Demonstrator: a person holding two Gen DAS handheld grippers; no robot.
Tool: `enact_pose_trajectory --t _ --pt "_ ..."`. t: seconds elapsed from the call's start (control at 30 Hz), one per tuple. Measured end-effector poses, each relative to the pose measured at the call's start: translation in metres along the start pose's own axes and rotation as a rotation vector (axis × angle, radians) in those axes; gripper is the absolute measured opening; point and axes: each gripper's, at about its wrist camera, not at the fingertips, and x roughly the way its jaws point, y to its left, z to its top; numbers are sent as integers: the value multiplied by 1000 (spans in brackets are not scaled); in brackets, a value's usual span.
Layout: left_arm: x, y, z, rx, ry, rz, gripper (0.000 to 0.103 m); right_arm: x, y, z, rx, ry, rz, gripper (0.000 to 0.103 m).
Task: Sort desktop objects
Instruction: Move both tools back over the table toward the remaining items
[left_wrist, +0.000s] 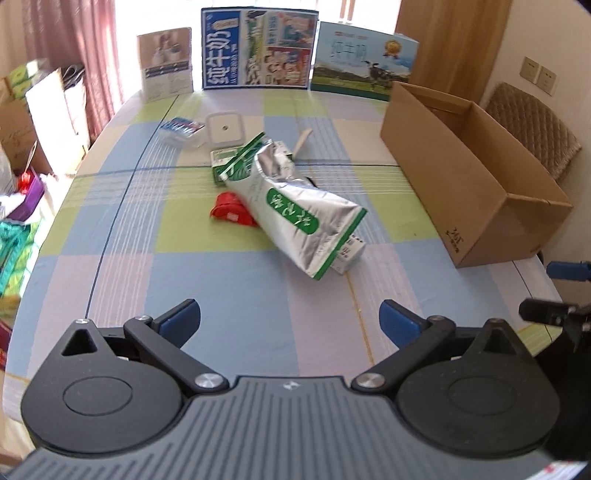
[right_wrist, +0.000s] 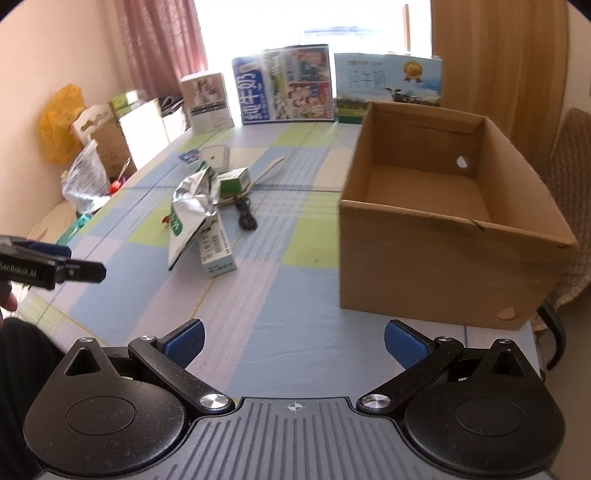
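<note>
My left gripper (left_wrist: 290, 323) is spread wide and empty, held low over the checked tablecloth (left_wrist: 229, 288) and aimed at the clutter so it can close on the nearest item. My right gripper (right_wrist: 293, 341) is likewise wide and empty, and faces the cardboard box (right_wrist: 436, 266). The foil bag (left_wrist: 295, 214) lies tilted, propped on a white carton (left_wrist: 349, 254), with a red packet (left_wrist: 231, 210) just beside it. The box appears empty and stands near the pile, presumably as the sorting destination.
</note>
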Motion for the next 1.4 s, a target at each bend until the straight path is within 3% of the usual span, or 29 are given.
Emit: enact_pose_trajectory --t 0.47,0.83,1.0,1.4 --pt "22 30 27 -108 50 -24 101 54 45 8 -225 69 83 101" --pt "54 48 58 -108 100 -63 101 118 58 37 -331 139 129 100" --pt "69 53 69 -80 115 -71 101 150 64 51 -398 191 160 87" --pt "95 61 70 28 185 -93 101 200 71 72 -501 256 205 67"
